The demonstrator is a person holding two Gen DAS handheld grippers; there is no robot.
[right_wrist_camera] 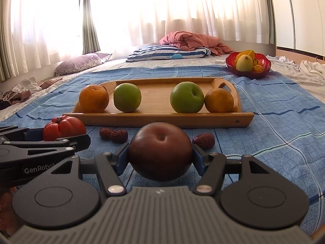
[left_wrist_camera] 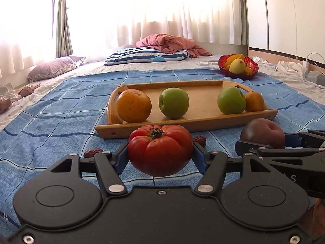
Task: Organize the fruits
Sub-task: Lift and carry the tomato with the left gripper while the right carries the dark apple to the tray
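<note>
The left gripper (left_wrist_camera: 160,152) is clamped on a red tomato (left_wrist_camera: 160,149) just in front of the wooden tray (left_wrist_camera: 205,122), which lies on the bed's blue cover (left_wrist_camera: 61,118). Beside it, the right gripper (right_wrist_camera: 160,152) is clamped on a dark red apple (right_wrist_camera: 160,150), also in front of the tray. On the tray sit two oranges and two green apples in a row.

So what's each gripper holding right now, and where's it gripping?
Left gripper clamps the tomato across its sides; right gripper clamps the dark apple likewise.
</note>
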